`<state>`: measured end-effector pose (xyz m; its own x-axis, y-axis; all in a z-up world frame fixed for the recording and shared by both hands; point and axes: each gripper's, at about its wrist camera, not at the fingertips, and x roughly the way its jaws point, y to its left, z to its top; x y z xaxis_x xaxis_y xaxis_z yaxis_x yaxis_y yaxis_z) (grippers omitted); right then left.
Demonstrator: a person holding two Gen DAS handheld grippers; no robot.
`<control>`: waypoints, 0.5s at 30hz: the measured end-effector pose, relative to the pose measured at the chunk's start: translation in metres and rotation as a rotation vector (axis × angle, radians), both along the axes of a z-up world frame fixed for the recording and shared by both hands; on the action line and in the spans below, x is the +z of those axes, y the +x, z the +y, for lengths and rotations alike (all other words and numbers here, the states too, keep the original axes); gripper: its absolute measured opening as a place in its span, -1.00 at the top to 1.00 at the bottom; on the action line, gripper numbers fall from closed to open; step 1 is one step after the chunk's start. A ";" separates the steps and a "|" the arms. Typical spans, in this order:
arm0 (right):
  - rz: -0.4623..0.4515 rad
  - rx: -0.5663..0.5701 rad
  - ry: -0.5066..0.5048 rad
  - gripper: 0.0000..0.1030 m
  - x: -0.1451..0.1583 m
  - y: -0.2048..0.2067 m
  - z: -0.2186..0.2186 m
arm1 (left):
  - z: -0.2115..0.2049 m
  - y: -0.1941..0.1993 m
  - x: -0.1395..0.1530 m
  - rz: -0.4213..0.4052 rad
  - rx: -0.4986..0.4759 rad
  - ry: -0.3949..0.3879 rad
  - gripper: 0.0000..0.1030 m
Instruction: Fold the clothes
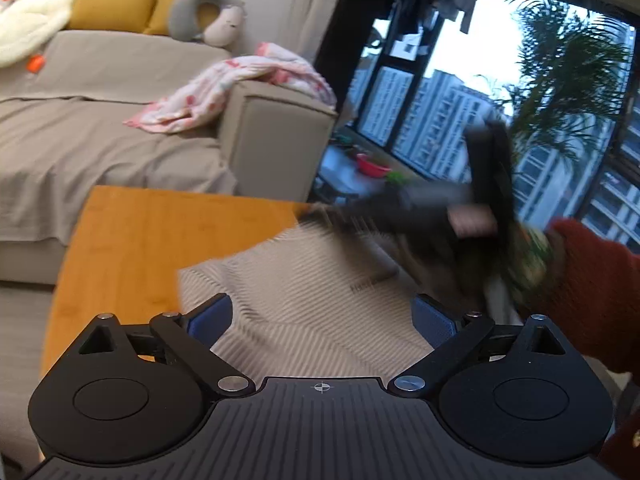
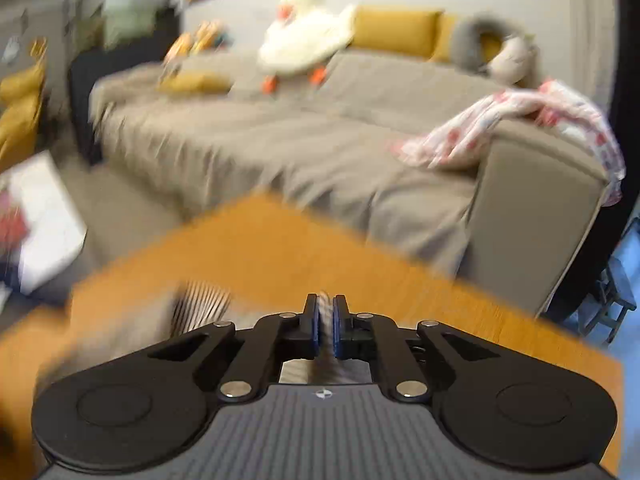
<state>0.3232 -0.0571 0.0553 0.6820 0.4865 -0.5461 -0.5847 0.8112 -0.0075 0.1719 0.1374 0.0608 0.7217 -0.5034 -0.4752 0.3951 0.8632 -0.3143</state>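
Beige, finely ribbed cloth is what we are working with: the striped garment (image 1: 304, 300) is lying flat on the orange wooden table (image 1: 132, 248), its near part spreading under our left gripper (image 1: 322, 316) and its long axis running away from us toward the far right, where one edge is lifting off the tabletop. We are holding the left gripper above the cloth, tilted downward, its jaws standing wide apart with the blue pads (image 1: 212, 318) clear of the fabric and nothing between them. In the left wrist view the right gripper (image 1: 320, 216) is showing as a dark, motion-blurred shape at the garment's far right edge, with a hand (image 1: 472, 222) wrapped around its handle and a rust-red knitted sleeve (image 1: 588, 292) behind it. In the right wrist view that gripper (image 2: 326, 326) is clamped together on a thin upright fold of the striped cloth, which is showing between its blue pads (image 2: 338, 330); more of the garment (image 2: 204, 306) is blurring at the near left. Beyond the table a taupe-covered sofa (image 1: 100, 144) is carrying a pink patterned blanket (image 1: 236, 88) over its armrest.
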 end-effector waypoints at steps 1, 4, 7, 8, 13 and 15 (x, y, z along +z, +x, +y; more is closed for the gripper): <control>0.016 -0.024 0.001 1.00 -0.004 0.011 0.000 | -0.004 0.002 0.000 0.001 -0.005 0.003 -0.95; 0.083 -0.091 -0.022 1.00 -0.022 0.040 0.001 | -0.016 0.008 -0.002 0.010 -0.014 0.014 -0.97; 0.075 -0.120 -0.028 0.95 -0.024 0.036 -0.020 | -0.024 0.009 -0.003 0.012 -0.041 0.010 -0.98; 0.058 -0.113 -0.013 0.86 -0.020 0.026 -0.032 | -0.027 0.009 -0.003 0.013 -0.053 0.005 -0.99; -0.031 -0.126 0.002 -0.62 -0.013 -0.039 -0.104 | -0.048 0.013 -0.020 0.061 -0.139 -0.056 -1.00; 0.032 -0.149 0.032 -0.62 -0.022 -0.065 -0.128 | -0.061 0.018 -0.032 0.086 -0.175 -0.070 -1.00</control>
